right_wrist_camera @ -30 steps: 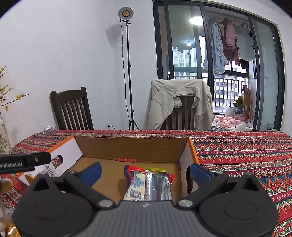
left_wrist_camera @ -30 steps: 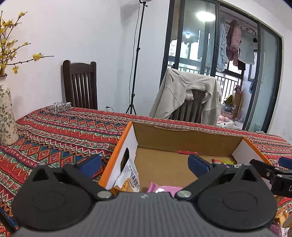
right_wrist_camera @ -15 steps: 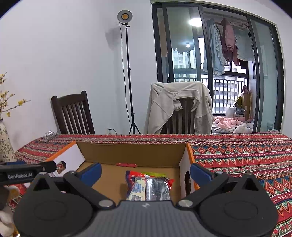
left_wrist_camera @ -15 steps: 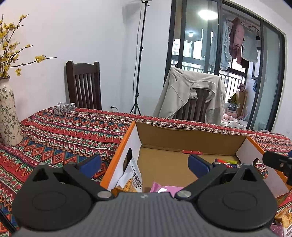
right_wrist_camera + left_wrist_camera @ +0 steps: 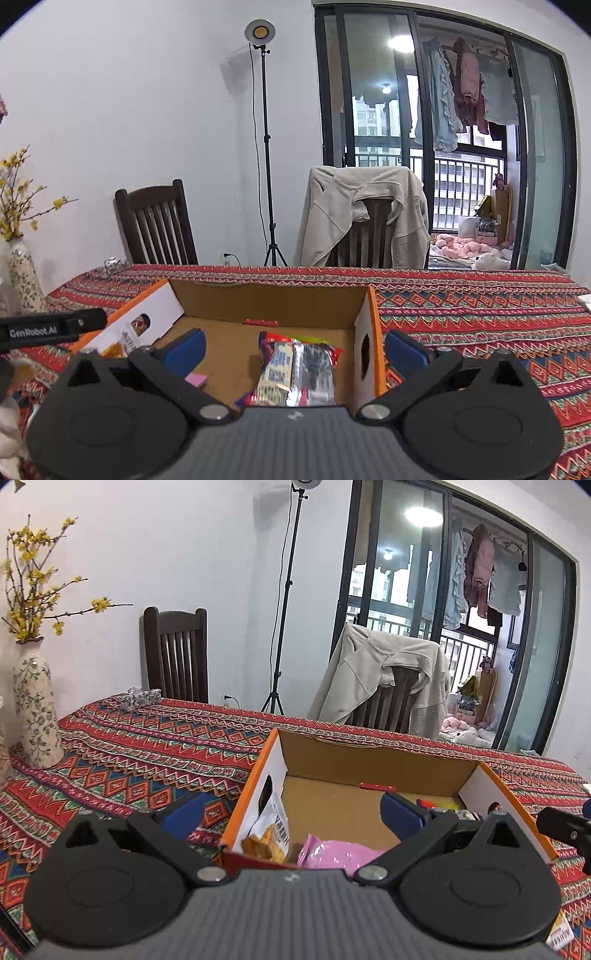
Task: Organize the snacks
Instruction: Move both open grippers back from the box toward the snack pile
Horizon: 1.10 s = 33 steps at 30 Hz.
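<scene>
Lying in the box, a snack packet sits between the wide-spread right hand-held gripper.

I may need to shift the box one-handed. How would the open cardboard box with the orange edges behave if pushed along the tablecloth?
The cardboard box holds only a few flat packets, such as the red-edged snack packet, so it is probably light. The woven tablecloth may bunch or drag. Its thin walls could flex if pushed high.

Left tool: fingers spread wide, nothing between them, held level. Right tool: fingers spread wide, nothing held, level, beside the left.
</scene>
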Available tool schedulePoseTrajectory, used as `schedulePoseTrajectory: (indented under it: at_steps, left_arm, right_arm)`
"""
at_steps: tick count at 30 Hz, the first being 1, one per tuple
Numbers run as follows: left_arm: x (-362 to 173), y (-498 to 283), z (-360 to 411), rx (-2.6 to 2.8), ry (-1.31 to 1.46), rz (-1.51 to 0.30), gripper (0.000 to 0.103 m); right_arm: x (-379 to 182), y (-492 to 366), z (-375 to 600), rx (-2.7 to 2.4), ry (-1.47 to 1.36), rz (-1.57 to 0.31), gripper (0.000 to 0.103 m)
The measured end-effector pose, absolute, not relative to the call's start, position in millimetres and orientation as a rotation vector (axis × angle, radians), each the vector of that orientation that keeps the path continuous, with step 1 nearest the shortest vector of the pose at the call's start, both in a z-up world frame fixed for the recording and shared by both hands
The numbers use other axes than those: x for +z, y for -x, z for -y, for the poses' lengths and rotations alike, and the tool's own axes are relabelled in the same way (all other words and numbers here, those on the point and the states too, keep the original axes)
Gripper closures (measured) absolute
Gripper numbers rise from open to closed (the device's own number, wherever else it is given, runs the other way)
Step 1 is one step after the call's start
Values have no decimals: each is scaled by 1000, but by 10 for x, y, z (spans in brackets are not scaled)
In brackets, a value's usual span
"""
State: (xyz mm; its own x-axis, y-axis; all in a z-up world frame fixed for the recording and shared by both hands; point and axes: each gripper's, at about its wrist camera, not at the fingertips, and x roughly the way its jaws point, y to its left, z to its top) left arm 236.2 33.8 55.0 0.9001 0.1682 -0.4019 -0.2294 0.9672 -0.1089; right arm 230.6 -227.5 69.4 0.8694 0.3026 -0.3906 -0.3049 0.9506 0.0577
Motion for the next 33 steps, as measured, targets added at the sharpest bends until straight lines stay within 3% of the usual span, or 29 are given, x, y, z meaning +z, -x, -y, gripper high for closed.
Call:
schedulePoseTrajectory:
  at_steps: [14,33]
  left_arm:
    - [540,-1729,-449,210,124,-398,0]
    - [41,-1125,-888,225,143,-462,0]
  right_arm:
    - [571,-1764,2483,305,63,-452,0]
    - [19,-1498,3043,183,87,-610,0]
